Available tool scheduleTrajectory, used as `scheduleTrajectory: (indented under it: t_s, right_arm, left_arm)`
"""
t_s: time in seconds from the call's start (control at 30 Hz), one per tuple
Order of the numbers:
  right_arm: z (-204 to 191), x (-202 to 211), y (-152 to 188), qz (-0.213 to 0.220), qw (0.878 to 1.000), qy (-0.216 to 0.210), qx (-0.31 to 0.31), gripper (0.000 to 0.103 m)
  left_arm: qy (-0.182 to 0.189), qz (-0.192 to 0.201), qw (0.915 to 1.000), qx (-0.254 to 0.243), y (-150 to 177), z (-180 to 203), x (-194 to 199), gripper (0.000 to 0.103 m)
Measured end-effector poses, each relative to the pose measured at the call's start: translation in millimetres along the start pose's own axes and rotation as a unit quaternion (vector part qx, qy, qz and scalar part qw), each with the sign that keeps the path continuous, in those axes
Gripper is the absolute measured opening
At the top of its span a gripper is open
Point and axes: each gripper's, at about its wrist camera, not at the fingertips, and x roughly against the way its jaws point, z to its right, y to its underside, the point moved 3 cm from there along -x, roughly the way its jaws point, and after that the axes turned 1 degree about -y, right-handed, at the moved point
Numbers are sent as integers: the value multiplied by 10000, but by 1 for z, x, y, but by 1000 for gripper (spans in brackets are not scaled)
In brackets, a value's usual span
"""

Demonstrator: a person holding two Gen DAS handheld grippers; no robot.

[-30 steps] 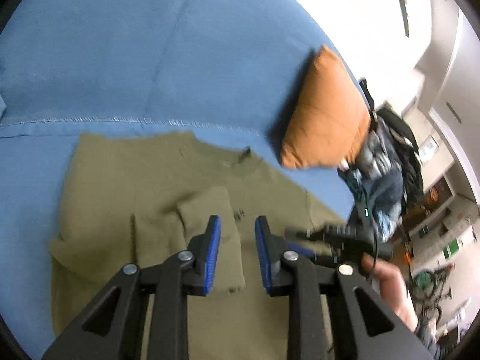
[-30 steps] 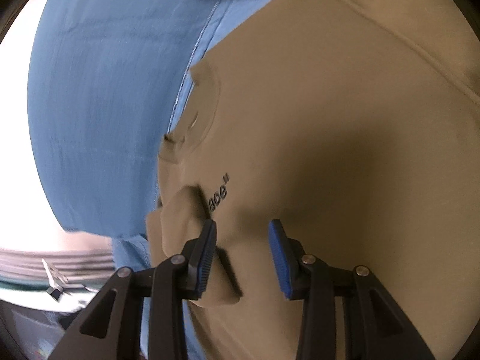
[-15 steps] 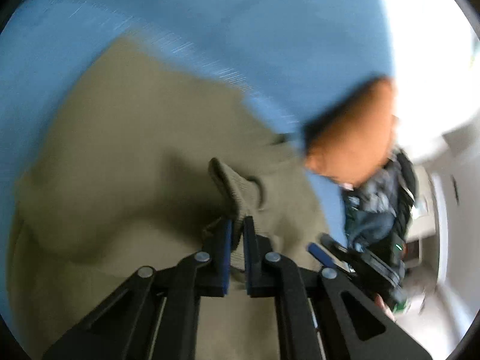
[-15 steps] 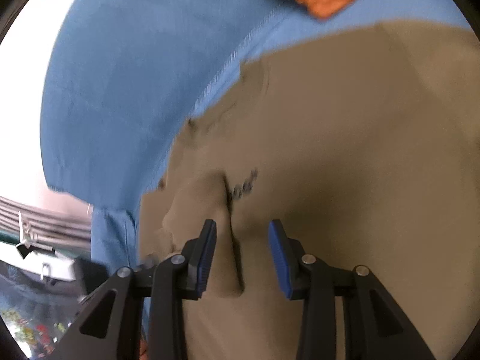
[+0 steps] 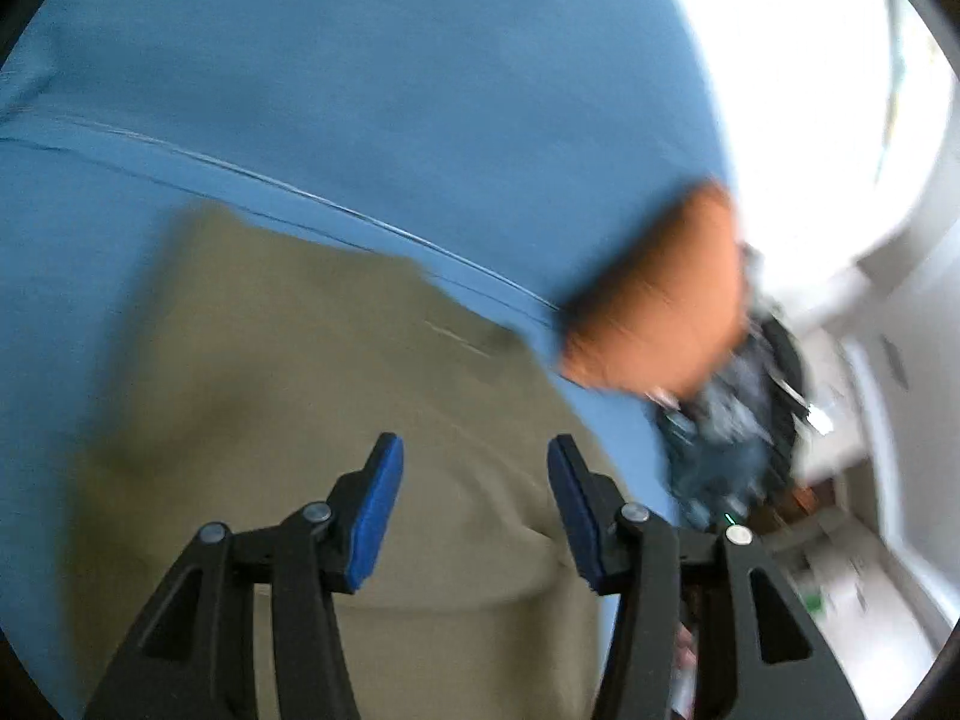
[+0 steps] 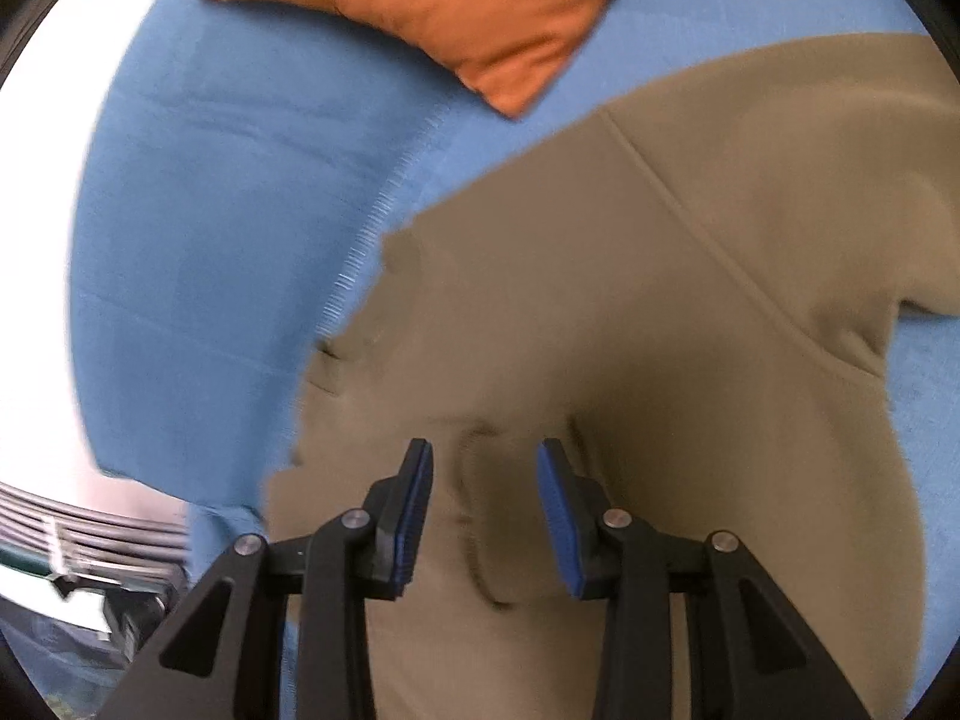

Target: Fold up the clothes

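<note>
An olive-green sweatshirt [image 5: 288,372] lies spread on a blue sofa seat [image 5: 420,90]. My left gripper [image 5: 474,510] hovers over the sweatshirt, open, with nothing between its blue pads. The left wrist view is blurred by motion. In the right wrist view the same sweatshirt [image 6: 690,300] fills the middle, with a shoulder seam running across it. A folded cuff or sleeve end [image 6: 504,516] lies on the cloth between the open fingers of my right gripper [image 6: 483,516], which does not touch it.
An orange cushion [image 5: 660,300] leans on the sofa to the right, seen also as the cushion [image 6: 456,6] at the top of the right wrist view. A dark bag with clothes [image 5: 738,420] sits past it. The sofa edge [image 6: 204,504] drops off at lower left.
My left gripper was shut on a fold of the sweatshirt half a second ago; it has let go and opened wide. The right gripper stayed open and drew back over the sleeve end.
</note>
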Motion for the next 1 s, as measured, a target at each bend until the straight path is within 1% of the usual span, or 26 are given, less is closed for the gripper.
scheduleTrajectory:
  t_s: [0.07,0.13,0.2,0.23,0.3,0.33,0.37,0.4,0.43,0.47,0.5,0.53,0.57,0.6,0.63,0.67,0.73,0.8,0.87,0.9,0.93,0.97,1.0]
  right_arm:
    - [6,-7,4,-149,9990,414,-37,37]
    - [13,-17,8,-377,9976,573,-127,37]
    - [18,-25,12,-538,9960,688,-163,37]
    - [19,-28,15,-585,9955,724,-156,37]
    - [15,-31,17,-582,9960,669,-143,35]
    - [14,-27,17,-469,9968,614,-195,16]
    - [14,-23,16,-356,9975,558,-248,7]
    - [13,-19,16,-244,9980,503,-300,6]
    - [12,-15,15,-131,9983,447,-353,5]
    - [11,-12,15,-18,9984,392,-405,5]
    - [10,-4,12,166,9983,336,-445,5]
    - [8,0,9,269,9982,399,-369,5]
    - [7,4,6,372,9978,461,-293,5]
    - [7,0,7,249,9981,490,-290,6]
    - [8,-4,8,127,9982,518,-286,6]
    - [8,-5,9,116,9981,522,-296,7]
    - [9,-5,11,94,9981,531,-315,7]
    - [9,-6,14,71,9980,539,-334,7]
    - [9,-7,16,49,9979,547,-353,7]
    - [9,-7,17,37,9978,552,-362,7]
    - [10,-8,18,26,9978,556,-372,7]
    - [10,-8,19,15,9977,560,-381,7]
    - [10,-8,21,4,9976,564,-391,8]
  left_arm:
    - [-325,130,9986,397,-12,-27,9,48]
    - [-648,260,9944,792,-25,-53,19,47]
    - [-970,389,9874,1186,-37,-80,28,47]
    - [-1047,420,9841,1373,-40,-90,32,47]
    - [-714,290,9824,1699,-32,-95,30,47]
    - [-568,228,9813,1827,-28,-97,29,47]
    - [-483,173,9812,1859,-25,-95,27,47]
    - [-446,121,9805,1909,-21,-95,23,47]
    - [-520,121,9780,2015,-18,-97,21,47]
    - [-575,117,9749,2149,-15,-100,19,47]
    - [-574,100,9699,2366,-10,-109,16,47]
    - [-514,64,9648,2579,-6,-117,13,47]
    - [-286,-26,9600,2786,-2,-122,7,44]
    - [-99,-83,9555,2948,1,-127,3,41]
    - [-34,-43,9542,2991,1,-129,0,33]
    - [30,-3,9529,3033,1,-131,-2,22]
    - [169,128,9493,3136,0,-135,-4,10]
    - [377,603,9395,3350,1,-139,13,9]
    - [512,1032,9327,3417,6,-135,30,9]
    - [372,1056,9326,3430,10,-136,29,10]
    - [218,996,9302,3525,16,-140,26,13]
    - [24,689,9201,3857,25,-153,15,17]
    - [-112,481,9095,4127,33,-162,9,24]
